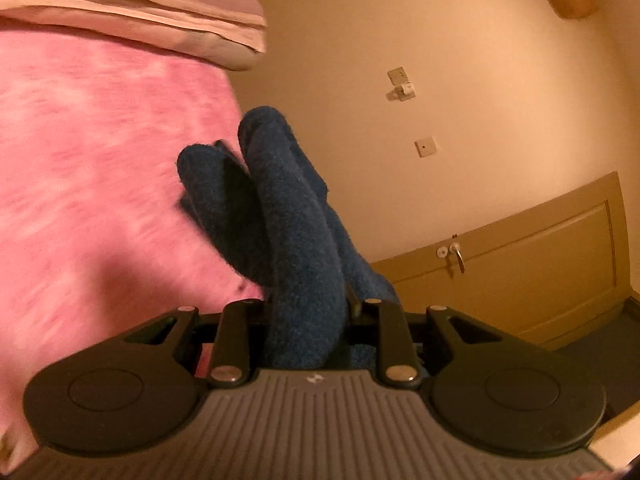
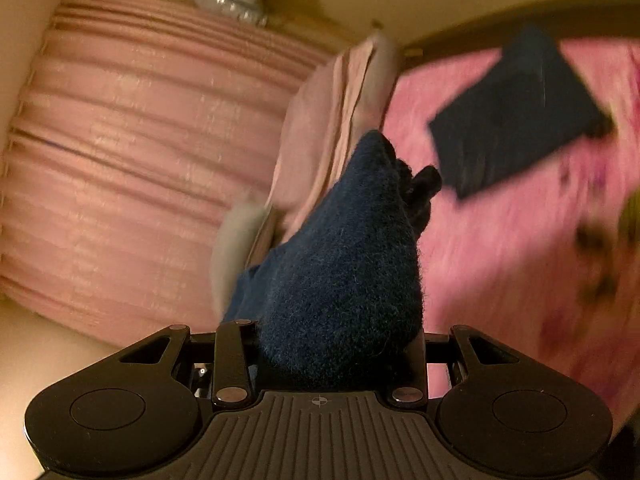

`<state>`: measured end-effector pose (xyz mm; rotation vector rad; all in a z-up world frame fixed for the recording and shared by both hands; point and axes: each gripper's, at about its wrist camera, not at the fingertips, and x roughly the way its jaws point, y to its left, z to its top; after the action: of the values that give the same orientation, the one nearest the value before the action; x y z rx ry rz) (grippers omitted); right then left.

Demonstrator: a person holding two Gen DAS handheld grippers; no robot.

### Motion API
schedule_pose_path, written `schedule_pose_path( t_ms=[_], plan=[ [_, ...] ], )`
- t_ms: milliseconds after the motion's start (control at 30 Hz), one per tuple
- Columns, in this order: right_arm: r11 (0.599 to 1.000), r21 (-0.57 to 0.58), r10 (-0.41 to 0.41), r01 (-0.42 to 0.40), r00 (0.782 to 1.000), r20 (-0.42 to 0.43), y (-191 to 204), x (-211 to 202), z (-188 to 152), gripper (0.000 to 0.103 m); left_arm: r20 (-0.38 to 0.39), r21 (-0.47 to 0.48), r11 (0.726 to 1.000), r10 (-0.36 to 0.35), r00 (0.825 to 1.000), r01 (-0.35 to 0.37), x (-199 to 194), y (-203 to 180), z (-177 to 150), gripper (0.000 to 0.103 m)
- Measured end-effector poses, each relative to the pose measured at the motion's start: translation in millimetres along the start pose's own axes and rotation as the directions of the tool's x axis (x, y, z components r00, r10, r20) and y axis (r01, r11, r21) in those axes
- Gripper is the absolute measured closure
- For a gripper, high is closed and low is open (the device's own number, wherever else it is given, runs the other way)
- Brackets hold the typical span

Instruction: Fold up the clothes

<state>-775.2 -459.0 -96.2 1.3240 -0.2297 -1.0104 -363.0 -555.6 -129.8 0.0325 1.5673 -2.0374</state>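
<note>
A dark blue fleecy garment [image 1: 288, 216] is bunched between the jaws of my left gripper [image 1: 306, 312], which is shut on it and holds it above the pink bedspread [image 1: 100, 168]. My right gripper [image 2: 336, 336] is shut on another bunched part of the blue garment [image 2: 344, 264], also lifted. The fingertips of both grippers are hidden by the cloth. A folded dark blue item [image 2: 516, 116] lies flat on the pink bedspread [image 2: 500, 248] to the upper right in the right wrist view. Both views are tilted and blurred.
A pale pink pillow [image 1: 132, 4] lies at the head of the bed, also in the right wrist view [image 2: 332, 120]. Pink curtains [image 2: 140, 160] hang at the left. A beige wall [image 1: 460, 80] with switches and a door [image 1: 540, 248] stand to the right.
</note>
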Motion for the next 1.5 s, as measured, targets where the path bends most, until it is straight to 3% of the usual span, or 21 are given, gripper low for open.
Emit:
schedule_pose_path(
  t_ms=[200, 433, 533, 767, 867, 900, 1000, 1067, 1167, 1333, 1467, 1500],
  plan=[
    [0.999, -0.04, -0.019, 0.021, 0.999, 0.05, -49, 41, 123, 0.065, 0.001, 0.052, 0.998, -0.021, 1.0, 0.021, 169, -2, 66, 0.082],
    [0.997, -0.071, -0.03, 0.037, 0.994, 0.101, -106, 88, 245, 0.064, 0.009, 0.127, 0.992, -0.012, 1.0, 0.011, 292, 9, 130, 0.082],
    [0.997, -0.069, -0.025, 0.033, 0.994, 0.11, -131, 100, 260, 0.064, -0.001, 0.144, 0.99, -0.004, 1.0, 0.004, 321, 20, 142, 0.082],
    [0.998, -0.016, -0.056, 0.058, 0.996, 0.073, -201, 129, 249, 0.064, -0.065, 0.135, 0.99, 0.048, 0.997, -0.039, 350, 75, 131, 0.082],
    [0.989, -0.036, -0.141, 0.145, 0.986, 0.093, -211, 131, 244, 0.064, -0.097, 0.155, 0.985, 0.097, 0.99, -0.082, 361, 104, 122, 0.081],
    [0.983, -0.046, -0.175, 0.18, 0.979, 0.104, -212, 131, 242, 0.06, -0.106, 0.167, 0.981, 0.117, 0.987, -0.099, 365, 114, 118, 0.081],
    [0.955, -0.075, -0.273, 0.285, 0.952, 0.139, -215, 130, 238, 0.027, -0.106, 0.151, 0.978, 0.16, 0.981, -0.143, 364, 135, 111, 0.075],
    [0.931, -0.092, -0.337, 0.354, 0.927, 0.163, -217, 130, 235, 0.026, -0.091, 0.137, 0.978, 0.168, 0.982, -0.155, 357, 136, 113, 0.073],
    [0.884, -0.114, -0.427, 0.454, 0.882, 0.202, -221, 129, 231, 0.025, -0.05, 0.198, 0.947, 0.266, 0.963, -0.252, 344, 118, 121, 0.073],
    [0.807, -0.201, -0.516, 0.556, 0.828, 0.22, -179, 112, 205, 0.025, 0.072, 0.32, 0.836, 0.449, 0.891, -0.447, 319, 64, 119, 0.081],
    [0.734, -0.276, -0.576, 0.621, 0.784, 0.233, -140, 96, 182, 0.026, 0.046, 0.49, 0.747, 0.492, 0.869, -0.449, 335, 10, 83, 0.086],
    [0.714, -0.302, -0.587, 0.631, 0.776, 0.232, -130, 96, 175, 0.032, 0.039, 0.533, 0.722, 0.502, 0.864, -0.442, 340, -3, 74, 0.086]
  ],
)
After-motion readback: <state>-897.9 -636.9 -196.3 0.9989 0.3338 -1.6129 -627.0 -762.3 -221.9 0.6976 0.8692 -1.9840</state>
